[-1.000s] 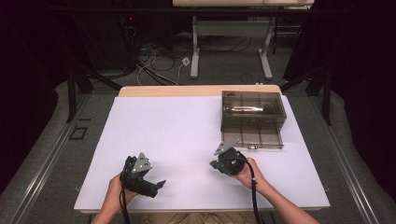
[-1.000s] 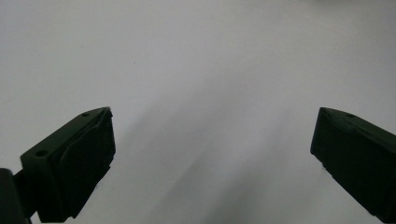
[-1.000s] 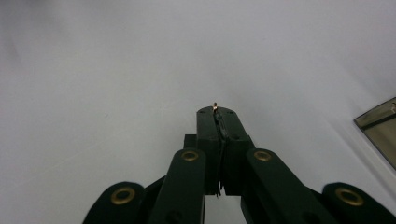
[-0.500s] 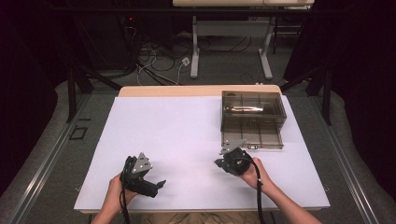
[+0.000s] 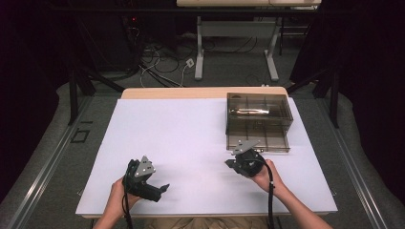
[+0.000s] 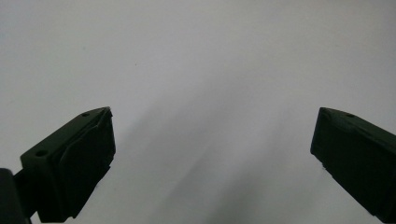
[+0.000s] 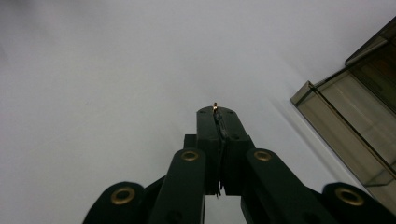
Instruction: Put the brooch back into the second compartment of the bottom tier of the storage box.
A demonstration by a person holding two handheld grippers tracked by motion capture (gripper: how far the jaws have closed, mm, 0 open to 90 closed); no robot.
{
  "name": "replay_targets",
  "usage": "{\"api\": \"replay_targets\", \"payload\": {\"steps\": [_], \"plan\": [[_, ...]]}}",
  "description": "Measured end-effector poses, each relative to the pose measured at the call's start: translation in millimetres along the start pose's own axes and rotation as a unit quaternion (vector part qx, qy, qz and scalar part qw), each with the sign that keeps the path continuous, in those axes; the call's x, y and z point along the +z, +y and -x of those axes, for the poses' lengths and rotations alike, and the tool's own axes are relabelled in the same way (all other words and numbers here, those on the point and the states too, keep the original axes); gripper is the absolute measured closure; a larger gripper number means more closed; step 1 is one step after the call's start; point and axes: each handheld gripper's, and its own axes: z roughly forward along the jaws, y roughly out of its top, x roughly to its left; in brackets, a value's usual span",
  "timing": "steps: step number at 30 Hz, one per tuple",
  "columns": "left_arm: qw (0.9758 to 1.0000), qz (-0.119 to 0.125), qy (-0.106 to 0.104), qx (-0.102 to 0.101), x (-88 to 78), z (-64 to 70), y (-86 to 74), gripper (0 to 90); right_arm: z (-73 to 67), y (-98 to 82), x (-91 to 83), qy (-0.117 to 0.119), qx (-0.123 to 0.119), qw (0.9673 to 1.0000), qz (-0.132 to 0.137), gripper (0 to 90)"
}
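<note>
High view: fixed above the near edge of the bench [image 5: 191, 124], facing forward and down, far enough to take in the whole white top and the floor beyond. Left claw [image 6: 212, 154] view: riding low, close over bare white top. Right claw [image 7: 218, 112] view: equally close, aimed along the top, box [image 7: 359, 107] at right of frame. Shared with high view: white top, box [image 5: 258, 121].

No words, labels, brand names, numbers or signs can be read on anything here, near or far.
</note>
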Motion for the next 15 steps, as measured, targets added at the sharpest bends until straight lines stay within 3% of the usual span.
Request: {"api": "replay_targets", "payload": {"steps": [15], "plan": [[1.0,-0.001,0.0,0.0,-0.9,0.1,0.2,0.0,10.3,-0.7,-10.3,-0.016,0.008,0.9998,0.01,89.1]]}}
